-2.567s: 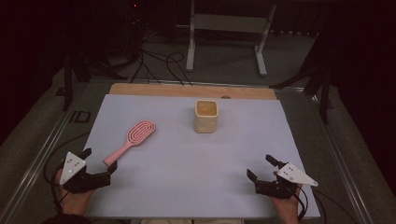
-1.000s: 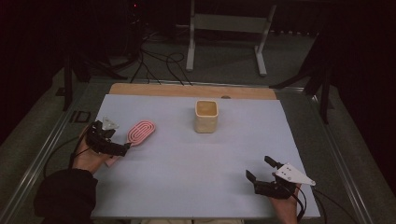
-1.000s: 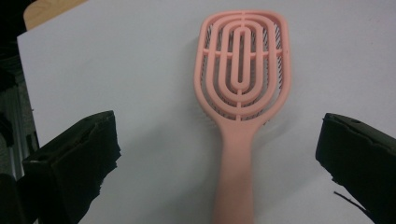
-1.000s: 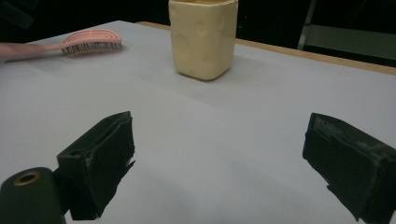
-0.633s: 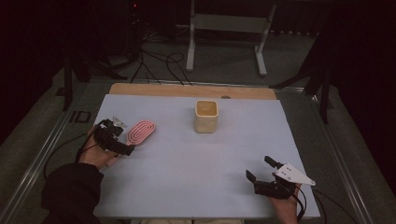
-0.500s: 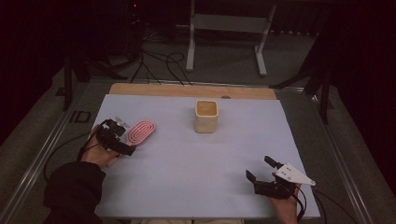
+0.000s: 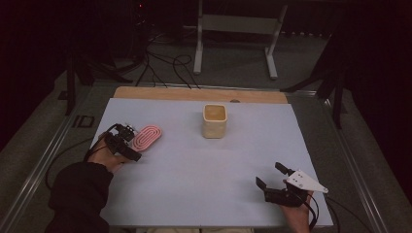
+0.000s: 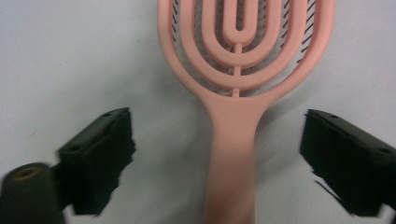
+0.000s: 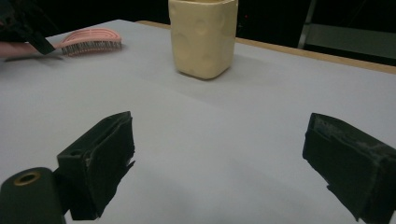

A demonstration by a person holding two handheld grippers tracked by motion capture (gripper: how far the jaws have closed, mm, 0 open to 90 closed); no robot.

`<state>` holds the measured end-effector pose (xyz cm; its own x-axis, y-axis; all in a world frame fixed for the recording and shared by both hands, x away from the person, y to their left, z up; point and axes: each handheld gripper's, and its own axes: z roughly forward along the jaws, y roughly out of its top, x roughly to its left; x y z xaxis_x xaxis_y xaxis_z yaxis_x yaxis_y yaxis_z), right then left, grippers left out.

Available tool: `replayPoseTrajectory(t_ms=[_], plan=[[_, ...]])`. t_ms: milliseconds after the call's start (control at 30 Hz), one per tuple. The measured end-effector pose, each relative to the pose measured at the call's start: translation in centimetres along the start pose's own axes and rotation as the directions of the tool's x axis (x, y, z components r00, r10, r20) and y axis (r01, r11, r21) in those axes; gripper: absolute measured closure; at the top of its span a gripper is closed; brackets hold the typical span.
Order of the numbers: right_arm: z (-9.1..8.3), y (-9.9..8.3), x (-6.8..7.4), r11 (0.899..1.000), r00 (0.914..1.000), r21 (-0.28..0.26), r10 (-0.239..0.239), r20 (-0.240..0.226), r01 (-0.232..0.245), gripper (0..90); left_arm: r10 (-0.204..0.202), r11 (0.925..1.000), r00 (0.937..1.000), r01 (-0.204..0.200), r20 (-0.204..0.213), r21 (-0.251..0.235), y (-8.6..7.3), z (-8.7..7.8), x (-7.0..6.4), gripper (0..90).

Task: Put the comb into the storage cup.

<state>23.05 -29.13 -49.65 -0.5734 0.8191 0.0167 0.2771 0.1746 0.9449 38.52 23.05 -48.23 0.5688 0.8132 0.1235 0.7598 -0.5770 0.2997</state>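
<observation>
Left tool: jaws spread wide, one on each side of the handle of the pink oval plastic hairbrush, neither jaw touching it in the left gripper view. The hairbrush lies flat, bristles down, at the 9 o'clock side of the white counter, its head pointing toward 1 o'clock. Right tool: jaws spread, holding nothing, low over the counter at 5 o'clock. A cream square ceramic cup stands upright toward 12 o'clock, well apart from both tools.
</observation>
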Motion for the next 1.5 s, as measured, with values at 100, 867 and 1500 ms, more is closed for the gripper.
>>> replayPoseTrajectory(t_ms=[100,867,1500], plan=[[0.01,-0.01,0.00,1.000,1.0000,0.000,0.001,0.000,-0.001,8.7,-0.004,0.9998,1.0000,0.004,0.005,0.018,0.03,0.12,0.09,20.1],[0.05,-0.03,-0.04,1.000,1.0000,0.006,-0.002,0.000,0.002,8.7,-0.050,0.9967,0.9923,0.042,0.113,0.069,0.36,0.91,0.39,68.1],[0.02,-0.03,-0.09,1.000,1.0000,0.006,-0.002,0.002,0.002,8.7,-0.073,0.9971,0.9936,0.075,0.086,-0.015,0.23,0.19,0.37,69.8]])
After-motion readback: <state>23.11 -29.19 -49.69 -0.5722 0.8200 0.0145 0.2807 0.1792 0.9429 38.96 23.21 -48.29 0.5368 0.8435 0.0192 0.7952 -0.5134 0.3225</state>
